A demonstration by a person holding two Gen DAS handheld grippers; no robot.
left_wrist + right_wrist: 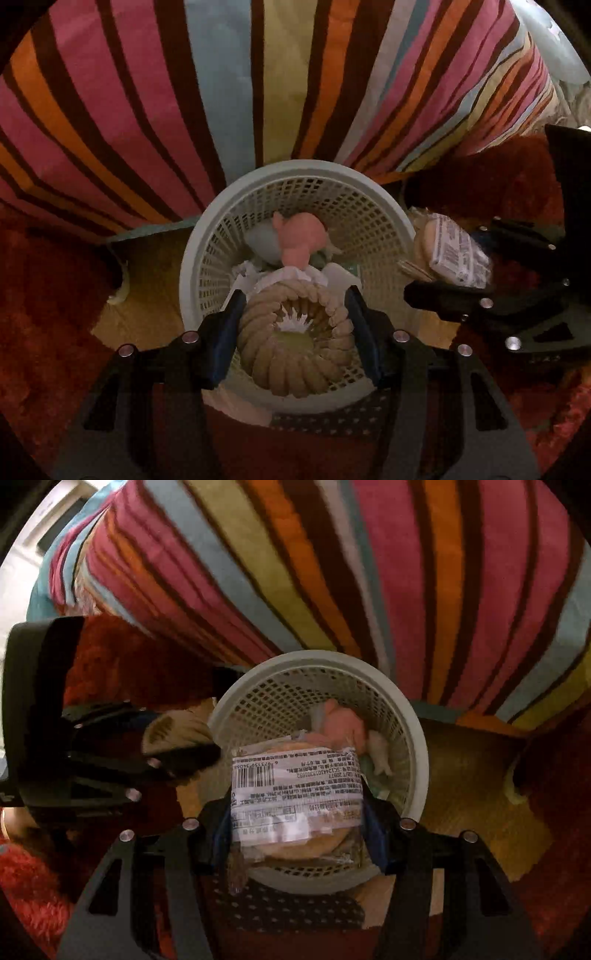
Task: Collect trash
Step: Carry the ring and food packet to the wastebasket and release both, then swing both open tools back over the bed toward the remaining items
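- Basket (373,206): round, pale lattice plastic, standing on the floor against a striped cover (229,85) (pink, orange, blue, yellow and brown bands).
- Basket contents: a crumpled pink item (301,238), a pale blue piece beside it, and white paper scraps lower down; what each piece is cannot be told.
- Left gripper (295,334): black frame with blue pads, clamped on a tan ring of twisted, rope-like ridges (295,373), one pad on each side. The ring hangs over the near part of the basket's opening.
- Right gripper (295,814): same make, clamped on a clear-wrapped round bun (295,794) with a white printed label and barcode facing the camera. In its own view the bun overlaps the basket's near rim (421,746); in the left view it sits just beside the rim, to the right (above or outside the opening cannot be settled).
- Floor: shaggy red rug (48,302) with a tan patch (472,775) next to the basket.
- Small yellowish scrap (120,293) on the floor left of the basket.
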